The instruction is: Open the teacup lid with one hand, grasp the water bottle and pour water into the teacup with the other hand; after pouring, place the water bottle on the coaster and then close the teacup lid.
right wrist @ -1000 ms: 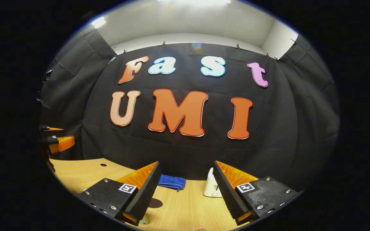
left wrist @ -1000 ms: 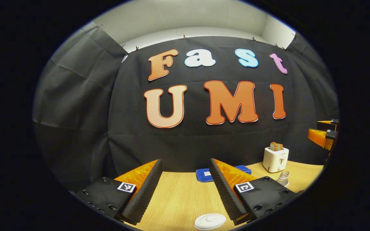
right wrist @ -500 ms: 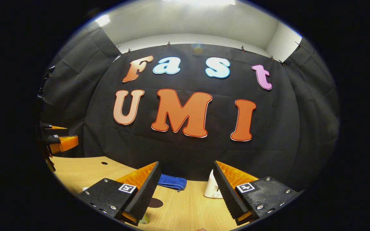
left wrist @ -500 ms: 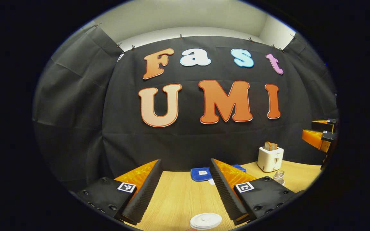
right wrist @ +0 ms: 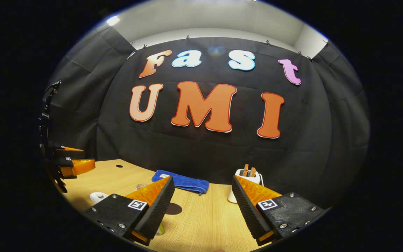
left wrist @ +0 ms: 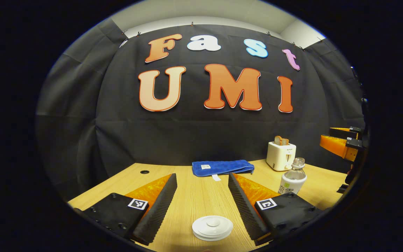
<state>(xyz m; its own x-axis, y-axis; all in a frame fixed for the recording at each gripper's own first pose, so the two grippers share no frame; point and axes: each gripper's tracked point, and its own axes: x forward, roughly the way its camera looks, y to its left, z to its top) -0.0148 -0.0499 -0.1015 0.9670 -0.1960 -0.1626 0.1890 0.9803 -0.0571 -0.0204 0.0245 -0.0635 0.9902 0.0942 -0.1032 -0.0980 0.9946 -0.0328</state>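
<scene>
Now the left gripper (left wrist: 201, 204) is held open above the table (left wrist: 194, 196), nothing gripped; the teacup lid (left wrist: 212, 227) is seen just ahead between its fingers; the water bottle (left wrist: 293, 178) stands off right; a skewed descent could knock the lid aside.

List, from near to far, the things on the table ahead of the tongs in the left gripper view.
Teacup lid → water bottle → blue towel → toaster, which stands before the wall.
</scene>
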